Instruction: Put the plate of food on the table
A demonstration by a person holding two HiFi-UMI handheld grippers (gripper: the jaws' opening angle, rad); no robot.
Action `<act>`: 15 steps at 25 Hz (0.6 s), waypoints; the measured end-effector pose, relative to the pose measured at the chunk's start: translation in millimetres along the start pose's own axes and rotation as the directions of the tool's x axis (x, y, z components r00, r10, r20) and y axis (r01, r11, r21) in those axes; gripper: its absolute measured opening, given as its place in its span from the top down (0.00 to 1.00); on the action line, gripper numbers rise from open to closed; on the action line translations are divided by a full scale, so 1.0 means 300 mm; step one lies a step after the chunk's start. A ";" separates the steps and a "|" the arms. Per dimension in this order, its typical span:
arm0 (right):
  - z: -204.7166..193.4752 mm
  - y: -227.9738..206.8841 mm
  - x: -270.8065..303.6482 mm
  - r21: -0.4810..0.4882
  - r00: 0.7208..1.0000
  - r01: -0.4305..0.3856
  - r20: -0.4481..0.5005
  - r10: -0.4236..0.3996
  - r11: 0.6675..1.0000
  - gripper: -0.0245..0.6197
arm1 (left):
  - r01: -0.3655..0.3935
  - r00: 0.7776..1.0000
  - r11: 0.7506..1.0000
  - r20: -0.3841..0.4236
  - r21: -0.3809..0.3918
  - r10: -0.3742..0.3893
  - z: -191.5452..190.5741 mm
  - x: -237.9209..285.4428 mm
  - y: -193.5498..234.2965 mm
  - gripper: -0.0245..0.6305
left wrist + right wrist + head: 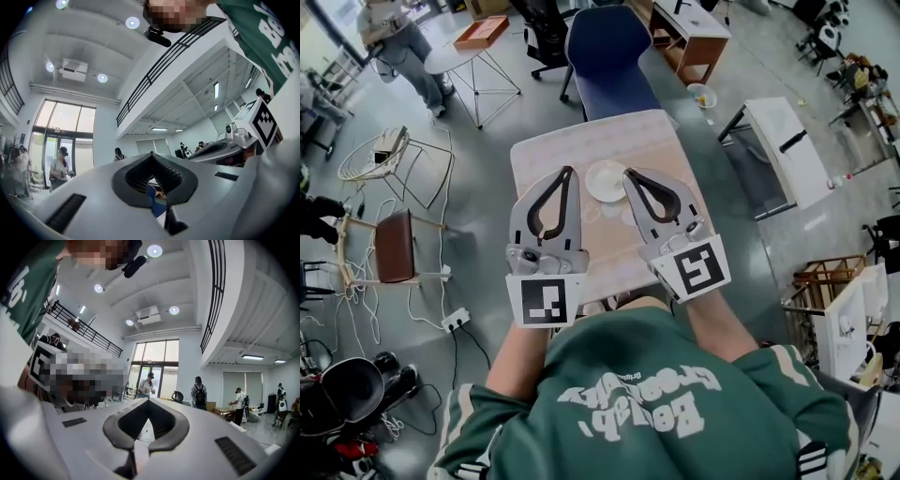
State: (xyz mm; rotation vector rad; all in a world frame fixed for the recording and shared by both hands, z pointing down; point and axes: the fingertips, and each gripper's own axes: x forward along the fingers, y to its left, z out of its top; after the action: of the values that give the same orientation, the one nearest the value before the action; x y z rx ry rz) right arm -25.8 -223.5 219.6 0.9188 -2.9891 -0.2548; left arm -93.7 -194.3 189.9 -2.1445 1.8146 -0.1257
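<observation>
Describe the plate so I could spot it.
Find the pale table before the blue chair. Toward its far side lies a round white plate, seen between the tips of the left gripper and right gripper. It is the only dish there.

Seen from above: one left hand-held gripper (568, 172) and one right hand-held gripper (629, 174), two in all; one white plate (606, 181) on one bench (581, 141); one blue chair (607, 56); one black office chair (546, 36); one brown chair (394, 246); one orange tray (482, 32).
</observation>
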 end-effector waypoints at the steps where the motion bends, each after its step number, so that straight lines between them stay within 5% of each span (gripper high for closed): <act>1: 0.007 0.005 -0.009 0.003 1.000 0.006 0.005 -0.006 1.000 0.94 | 0.002 1.000 1.000 0.012 -0.004 -0.002 0.014 -0.011 0.002 0.95; 15: 0.073 0.127 -0.058 -0.050 0.999 0.044 0.032 -0.043 0.998 0.94 | 0.053 0.996 0.999 0.066 0.004 -0.053 0.065 -0.140 0.001 0.95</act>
State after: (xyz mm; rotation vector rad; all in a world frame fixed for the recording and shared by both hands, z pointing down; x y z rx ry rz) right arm -34.0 -179.3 204.7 0.9850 -2.9778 -0.3470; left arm -96.5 -149.8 177.4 -2.1700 1.7204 -0.0678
